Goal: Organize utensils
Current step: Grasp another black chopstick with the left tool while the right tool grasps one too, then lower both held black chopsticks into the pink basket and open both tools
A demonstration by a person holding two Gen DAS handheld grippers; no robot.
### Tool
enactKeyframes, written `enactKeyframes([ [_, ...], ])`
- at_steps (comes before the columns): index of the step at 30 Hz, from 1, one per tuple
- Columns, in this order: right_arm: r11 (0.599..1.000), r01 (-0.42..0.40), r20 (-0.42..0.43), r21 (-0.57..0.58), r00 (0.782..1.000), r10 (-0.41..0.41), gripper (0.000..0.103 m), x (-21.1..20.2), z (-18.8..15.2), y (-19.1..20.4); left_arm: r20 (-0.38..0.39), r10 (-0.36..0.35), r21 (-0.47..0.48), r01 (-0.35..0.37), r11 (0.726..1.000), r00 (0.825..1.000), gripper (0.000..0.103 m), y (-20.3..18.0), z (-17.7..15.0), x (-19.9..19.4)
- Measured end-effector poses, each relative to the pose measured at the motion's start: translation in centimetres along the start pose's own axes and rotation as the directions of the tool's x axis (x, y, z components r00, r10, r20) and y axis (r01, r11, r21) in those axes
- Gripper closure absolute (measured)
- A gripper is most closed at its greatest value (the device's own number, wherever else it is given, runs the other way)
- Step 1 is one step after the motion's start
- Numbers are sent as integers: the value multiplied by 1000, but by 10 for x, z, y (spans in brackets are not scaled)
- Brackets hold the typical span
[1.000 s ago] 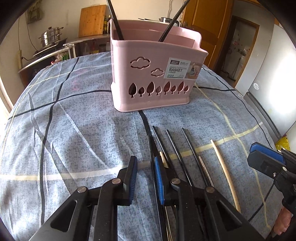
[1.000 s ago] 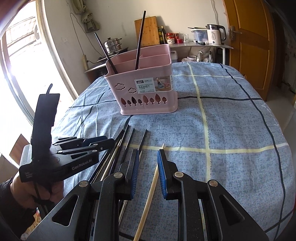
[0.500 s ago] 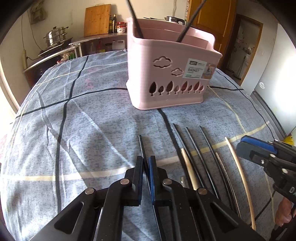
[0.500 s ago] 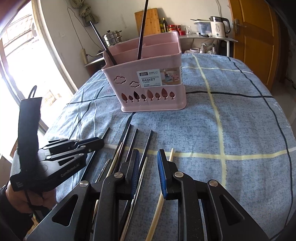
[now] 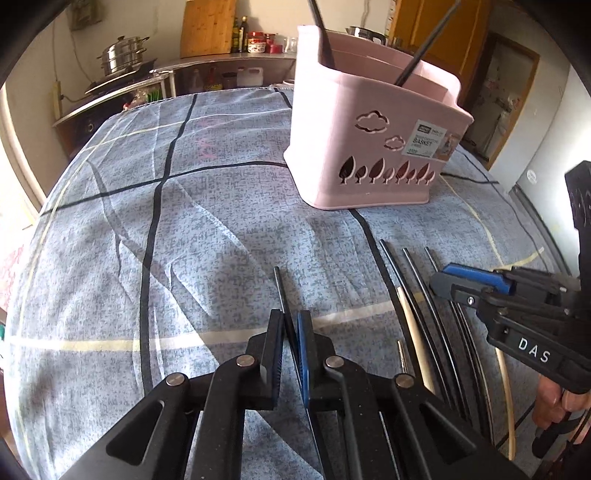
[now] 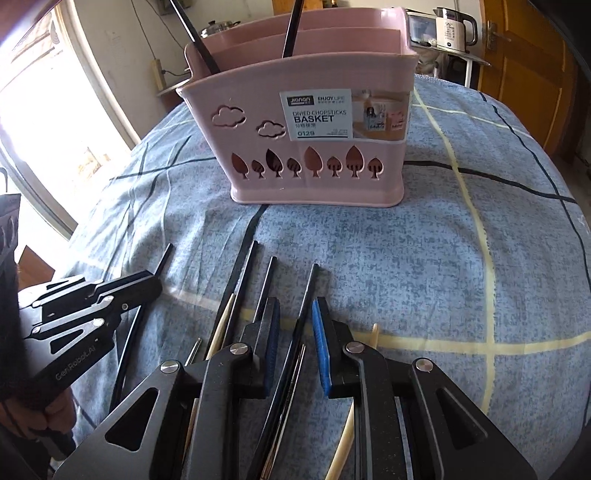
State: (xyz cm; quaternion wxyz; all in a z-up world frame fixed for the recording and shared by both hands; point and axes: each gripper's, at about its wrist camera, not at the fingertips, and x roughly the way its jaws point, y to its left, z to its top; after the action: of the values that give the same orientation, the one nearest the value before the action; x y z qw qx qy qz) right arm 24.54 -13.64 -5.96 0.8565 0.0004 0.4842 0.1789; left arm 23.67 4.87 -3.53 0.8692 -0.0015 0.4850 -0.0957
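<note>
Left wrist view: our left claw pinches black chopstick; our right claw closing around dark chopstick, pads not yet pressing; pink basket beyond.

Home kitchen: steamer pot, kettle

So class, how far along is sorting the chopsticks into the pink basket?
Done: two black chopsticks stand in the pink plastic basket. In hand: the left gripper is shut on one black chopstick; the right gripper is closing around another black one. Left: several black and pale wooden chopsticks lie on the blue cloth.
</note>
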Motion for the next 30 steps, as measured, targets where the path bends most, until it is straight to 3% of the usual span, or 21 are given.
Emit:
enactKeyframes([
  [3,1000,20,-9,-6,1000,-20,96,4,3,2,-14,3,13,-2,1000,1000,96,-3,4,2],
  [7,1000,-2,-19,1,1000,2,97,6,7,3,-20,12,25,-12,1000,1000,96,-5,8,5],
  [12,999,-37,21,16,999,37,97,-15,11,1,-17,-16,-39,15,999,1000,98,3,12,0],
  [21,995,-93,154,31,984,87,98,-73,33,0,123,-45,-44,50,998,991,99,-1,38,-63],
  [30,996,-89,325,3,942,83,99,-132,64,2,289,-48,-8,52,999,956,99,-7,78,-131],
])
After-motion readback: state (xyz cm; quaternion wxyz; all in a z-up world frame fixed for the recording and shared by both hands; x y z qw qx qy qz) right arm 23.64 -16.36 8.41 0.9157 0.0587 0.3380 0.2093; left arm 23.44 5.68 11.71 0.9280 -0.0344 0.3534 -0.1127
